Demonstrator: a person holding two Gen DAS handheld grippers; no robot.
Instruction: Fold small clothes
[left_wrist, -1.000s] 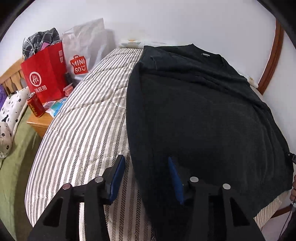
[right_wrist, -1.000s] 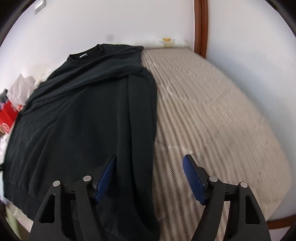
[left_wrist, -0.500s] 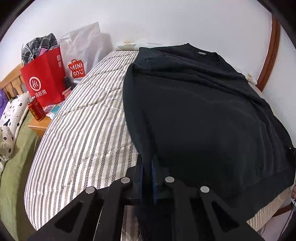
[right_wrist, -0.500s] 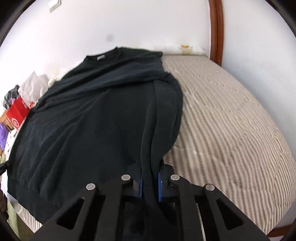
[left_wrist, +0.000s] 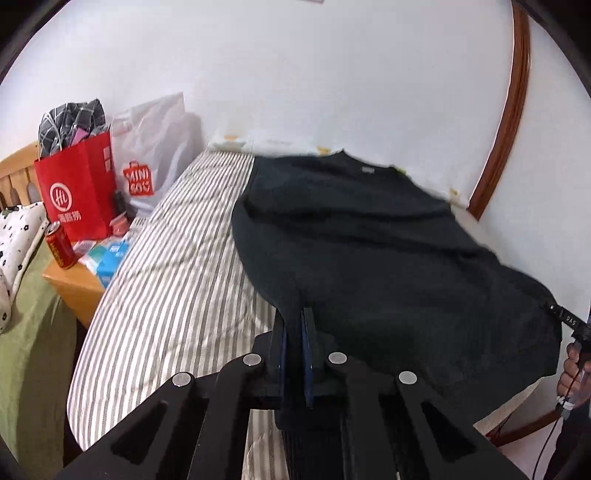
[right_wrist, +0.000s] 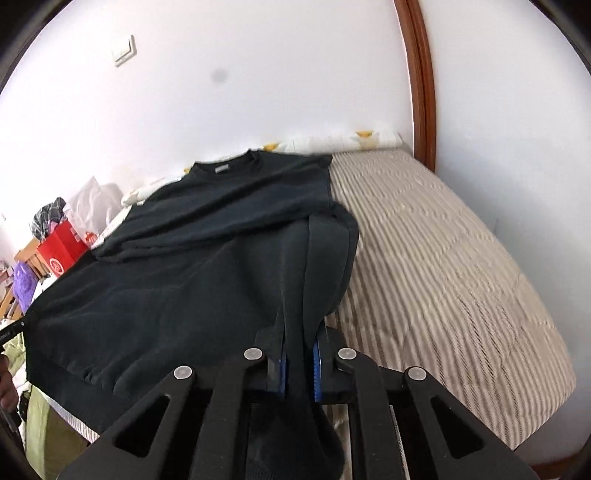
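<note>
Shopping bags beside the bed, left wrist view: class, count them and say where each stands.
2. The red bag stands on the wooden bedside table; the white MINISO bag stands behind it, against the wall. Others may be hidden behind them.

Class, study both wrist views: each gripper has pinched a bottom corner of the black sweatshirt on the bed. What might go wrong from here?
1. The right gripper pinches a thick bunch of the black sweatshirt; layers may slip free.
2. The folded-in sleeve lies loose across the chest and may shift, spoiling the fold.
3. The left gripper holds only a narrow corner, so the hem may sag unevenly.
</note>
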